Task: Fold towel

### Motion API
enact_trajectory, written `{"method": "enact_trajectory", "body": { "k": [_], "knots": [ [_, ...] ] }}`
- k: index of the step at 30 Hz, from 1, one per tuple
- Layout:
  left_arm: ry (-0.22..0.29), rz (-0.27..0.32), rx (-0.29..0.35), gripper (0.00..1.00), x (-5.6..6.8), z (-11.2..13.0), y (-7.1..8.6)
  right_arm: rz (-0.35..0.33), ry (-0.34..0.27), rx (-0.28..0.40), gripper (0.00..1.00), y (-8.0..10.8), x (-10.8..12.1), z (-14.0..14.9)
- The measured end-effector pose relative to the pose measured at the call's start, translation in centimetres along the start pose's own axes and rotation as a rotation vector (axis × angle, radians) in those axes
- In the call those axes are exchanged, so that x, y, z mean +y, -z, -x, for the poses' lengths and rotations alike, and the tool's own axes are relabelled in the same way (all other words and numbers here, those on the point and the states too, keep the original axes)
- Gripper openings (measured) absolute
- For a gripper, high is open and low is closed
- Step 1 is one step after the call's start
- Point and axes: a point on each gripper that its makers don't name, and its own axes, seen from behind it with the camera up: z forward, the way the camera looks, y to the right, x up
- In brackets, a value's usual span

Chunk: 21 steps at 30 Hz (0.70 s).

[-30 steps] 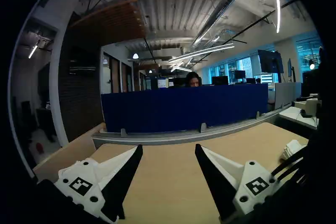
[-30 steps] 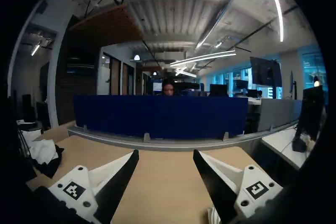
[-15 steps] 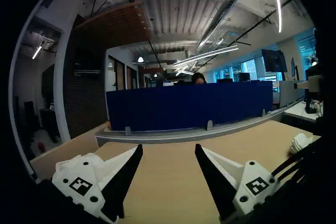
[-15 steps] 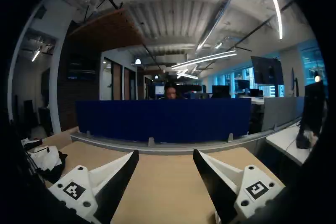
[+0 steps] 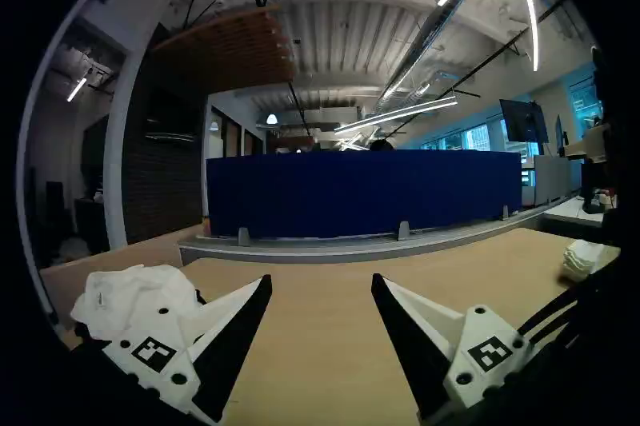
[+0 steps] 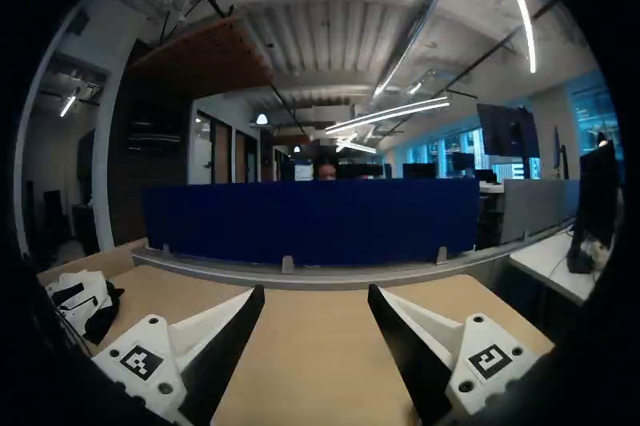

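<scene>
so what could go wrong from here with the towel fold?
1. The towel lies crumpled with no corner showing, so the open left gripper may pinch a bunched layer instead of an edge.
2. The towel sits to the left of that gripper's fingers and seems close to the table edge. A sideways approach could push it off.

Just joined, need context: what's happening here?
A person holds two-finger grippers over a light wooden tabletop. The left gripper and the right gripper are both open, gripping nothing. A crumpled white towel lies on the tabletop at the left of the left gripper view, beside that gripper's finger, ungripped. Folding has not begun.
</scene>
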Motion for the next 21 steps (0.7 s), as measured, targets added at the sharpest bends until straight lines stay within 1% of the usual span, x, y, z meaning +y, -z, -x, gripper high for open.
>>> {"method": "enact_trajectory", "body": {
  "k": [5, 8, 17, 21],
  "knots": [
    [0.020, -0.002, 0.003, 0.92, -0.3, 2.3, -0.4, -0.006, 0.005, -0.004, 1.00, -0.6, -0.2, 1.8],
    [0.027, -0.002, 0.004, 0.92, -0.3, 3.3, -0.4, -0.006, 0.014, -0.005, 1.00, -0.8, -0.3, 2.3],
    [0.033, -0.006, -0.018, 0.92, -0.6, 5.8, -0.9, -0.008, 0.023, -0.012, 1.00, -1.0, -0.9, 3.1],
    [0.038, -0.010, -0.025, 0.92, -0.9, 6.3, -1.1, -0.012, 0.030, -0.020, 1.00, -1.1, -1.1, 3.4]
  ]
}}
